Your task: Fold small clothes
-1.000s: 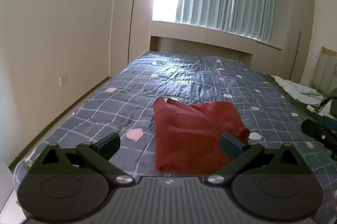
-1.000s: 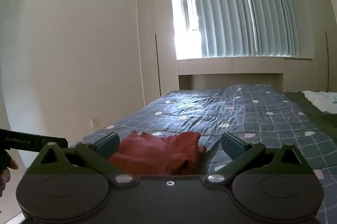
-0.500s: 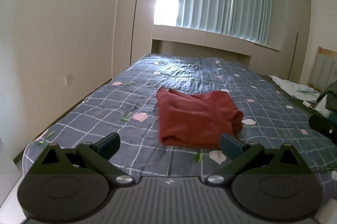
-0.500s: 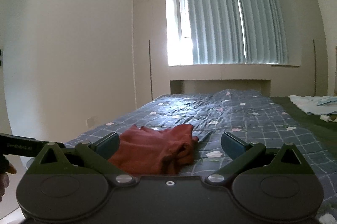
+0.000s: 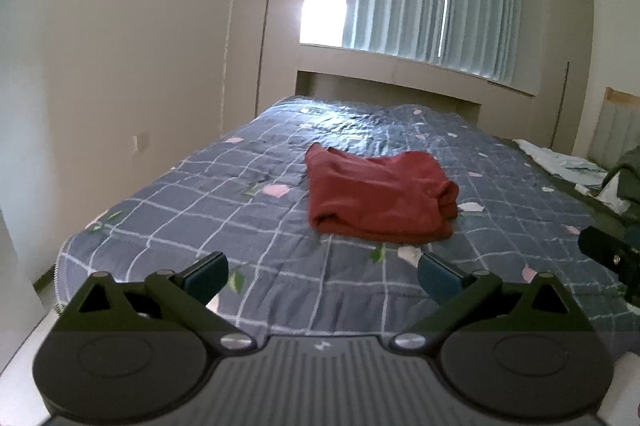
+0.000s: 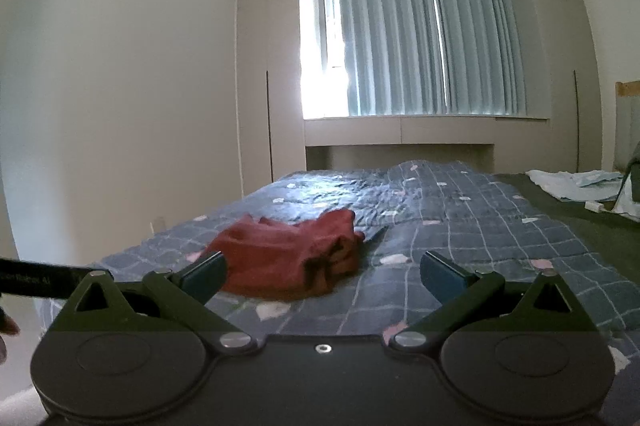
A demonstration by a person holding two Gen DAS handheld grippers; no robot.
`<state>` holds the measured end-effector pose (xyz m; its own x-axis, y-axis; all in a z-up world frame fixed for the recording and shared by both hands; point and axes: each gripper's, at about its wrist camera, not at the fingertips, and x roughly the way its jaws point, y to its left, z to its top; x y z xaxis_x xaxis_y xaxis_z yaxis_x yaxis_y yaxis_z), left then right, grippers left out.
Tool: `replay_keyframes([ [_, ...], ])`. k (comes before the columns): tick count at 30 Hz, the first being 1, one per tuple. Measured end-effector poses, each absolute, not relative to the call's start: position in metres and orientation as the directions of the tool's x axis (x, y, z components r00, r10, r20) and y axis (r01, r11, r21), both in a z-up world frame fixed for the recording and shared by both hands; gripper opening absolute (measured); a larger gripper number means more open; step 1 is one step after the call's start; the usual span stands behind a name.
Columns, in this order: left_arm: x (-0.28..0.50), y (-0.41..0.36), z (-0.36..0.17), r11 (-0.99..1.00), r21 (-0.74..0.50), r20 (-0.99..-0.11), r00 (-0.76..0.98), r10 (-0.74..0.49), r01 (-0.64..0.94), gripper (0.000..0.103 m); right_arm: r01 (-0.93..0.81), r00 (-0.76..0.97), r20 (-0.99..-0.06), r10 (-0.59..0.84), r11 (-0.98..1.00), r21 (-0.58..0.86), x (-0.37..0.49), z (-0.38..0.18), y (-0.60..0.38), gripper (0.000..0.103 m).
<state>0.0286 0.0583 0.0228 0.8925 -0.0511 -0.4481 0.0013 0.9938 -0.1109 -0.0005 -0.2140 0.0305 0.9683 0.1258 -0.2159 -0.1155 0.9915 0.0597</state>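
A folded dark red garment (image 5: 376, 197) lies on the blue checked bedspread (image 5: 224, 209), a little way in from the near edge. It also shows in the right wrist view (image 6: 288, 254), left of centre. My left gripper (image 5: 322, 276) is open and empty, held back over the bed's near edge, apart from the garment. My right gripper (image 6: 322, 276) is open and empty, also back from the garment. The right gripper's body shows at the right edge of the left wrist view (image 5: 612, 258).
A pale cloth (image 6: 572, 183) and other items lie at the bed's far right by the headboard (image 5: 616, 129). A wall (image 5: 100, 65) runs along the bed's left side. Cupboards and a curtained window (image 6: 420, 37) stand beyond the bed.
Both grippers have drawn back and away from the folded red garment, which now lies farther off on the bed. Both stay open and empty.
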Motion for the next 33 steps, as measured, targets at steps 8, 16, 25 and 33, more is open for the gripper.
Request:
replay_keyframes([
  [8,0.022,0.062,0.012,0.994,-0.099,-0.475,0.88,-0.012,-0.04,0.103,-0.102,0.966,-0.233,0.115,0.993,0.067,-0.002,0.017,-0.216,0.102],
  [16,0.022,0.062,0.013,0.995,-0.096,-0.472,0.882,-0.012,-0.038,0.103,-0.099,0.964,-0.243,0.113,0.993,0.068,0.001,0.014,-0.215,0.102],
  [25,0.021,0.062,0.012,0.995,-0.095,-0.472,0.881,-0.01,-0.039,0.103,-0.098,0.964,-0.242,0.111,0.993,0.065,0.001,0.012,-0.215,0.102],
  [33,0.021,0.061,0.012,0.995,-0.093,-0.474,0.881,-0.011,-0.038,0.103,-0.097,0.964,-0.243,0.11,0.993,0.067,0.002,0.012,-0.215,0.102],
])
